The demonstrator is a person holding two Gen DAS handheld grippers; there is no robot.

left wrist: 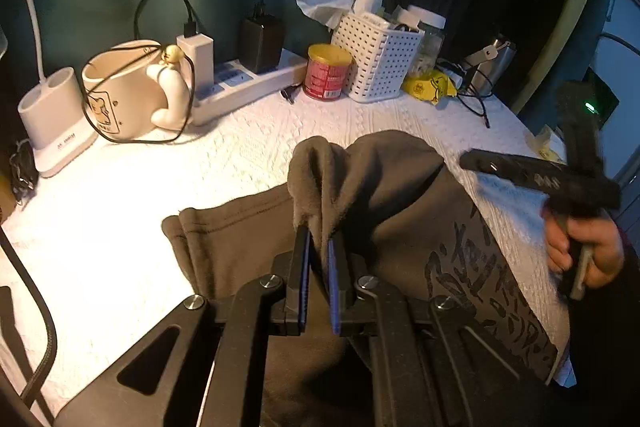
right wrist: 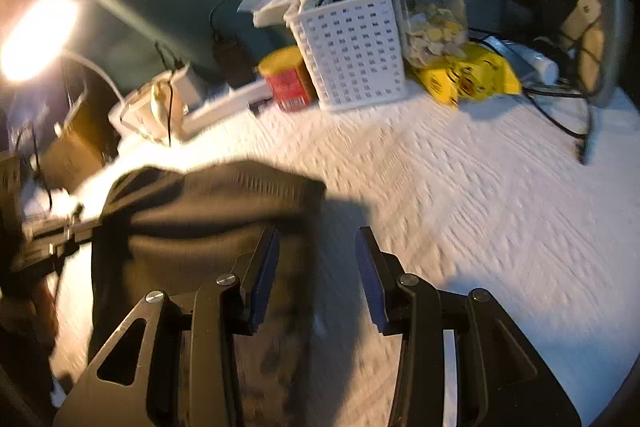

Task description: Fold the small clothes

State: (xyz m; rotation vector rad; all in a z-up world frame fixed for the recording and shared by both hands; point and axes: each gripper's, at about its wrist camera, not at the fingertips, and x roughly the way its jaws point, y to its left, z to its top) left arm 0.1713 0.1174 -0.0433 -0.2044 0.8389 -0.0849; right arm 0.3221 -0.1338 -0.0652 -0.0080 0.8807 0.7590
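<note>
One fold of the garment (left wrist: 400, 195) is pinched in the nearly closed left gripper (left wrist: 319, 243), while the right gripper (right wrist: 316, 255) is held wide apart and empty above the cloth (right wrist: 480, 187)

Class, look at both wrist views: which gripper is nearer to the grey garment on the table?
Left. The left gripper is shut on a raised fold of the grey garment. The right gripper is open, empty, hovering over the garment's right edge.

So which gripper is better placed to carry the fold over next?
Left. The left gripper is already shut on a raised fold of the brown garment; the right gripper is open and holds nothing.
</note>
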